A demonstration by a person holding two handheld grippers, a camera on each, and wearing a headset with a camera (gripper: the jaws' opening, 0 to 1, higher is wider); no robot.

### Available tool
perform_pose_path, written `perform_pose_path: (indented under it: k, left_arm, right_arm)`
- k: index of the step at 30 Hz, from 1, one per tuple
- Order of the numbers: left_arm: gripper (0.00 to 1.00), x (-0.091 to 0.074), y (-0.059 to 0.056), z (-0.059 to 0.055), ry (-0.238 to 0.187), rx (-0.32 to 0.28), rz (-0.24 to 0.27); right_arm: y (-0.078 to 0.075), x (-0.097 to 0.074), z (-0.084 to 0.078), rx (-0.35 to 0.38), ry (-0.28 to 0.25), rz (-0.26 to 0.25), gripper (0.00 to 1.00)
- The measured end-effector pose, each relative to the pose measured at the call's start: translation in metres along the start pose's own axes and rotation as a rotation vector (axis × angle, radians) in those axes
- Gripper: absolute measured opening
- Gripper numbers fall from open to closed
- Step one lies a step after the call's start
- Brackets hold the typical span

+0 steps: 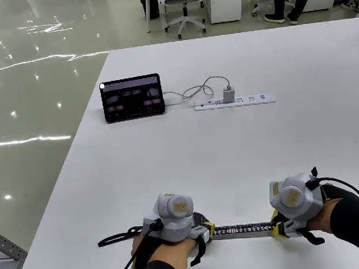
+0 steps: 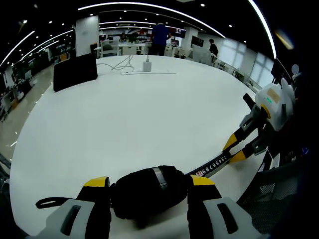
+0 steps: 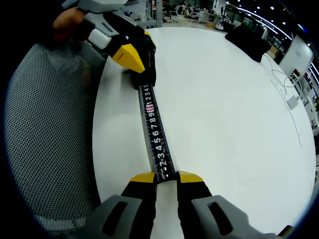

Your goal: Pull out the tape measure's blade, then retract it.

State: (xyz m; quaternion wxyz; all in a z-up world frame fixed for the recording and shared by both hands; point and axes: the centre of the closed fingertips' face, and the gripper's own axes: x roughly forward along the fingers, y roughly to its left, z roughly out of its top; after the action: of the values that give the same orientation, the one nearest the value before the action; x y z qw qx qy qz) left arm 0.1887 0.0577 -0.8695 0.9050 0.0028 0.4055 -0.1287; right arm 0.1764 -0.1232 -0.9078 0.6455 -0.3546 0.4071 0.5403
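Note:
The black tape measure case rests on the white table near its front edge, and my left gripper is shut on it, yellow tips on both sides. The same case appears far off in the right gripper view, and peeks out beside the left gripper in the head view. A dark numbered blade runs out of the case, flat over the table, to my right gripper, which is shut on the blade's end. In the head view the blade spans between the left gripper and the right gripper.
A dark tablet stands propped at the table's left back. A white power strip with a charger and cable lies beside it. A black wrist strap trails left of the case. Office chairs and a person stand beyond the table.

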Motion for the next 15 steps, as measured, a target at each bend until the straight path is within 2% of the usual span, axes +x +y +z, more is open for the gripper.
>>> perform_pose_path:
  k: [15]
  left_arm:
    - [0.57, -0.0001, 0.0003, 0.0005, 0.000, -0.008, -0.012]
  right_arm:
    - [0.0016, 0.0021, 0.0055, -0.006, -0.007, 0.006, 0.11]
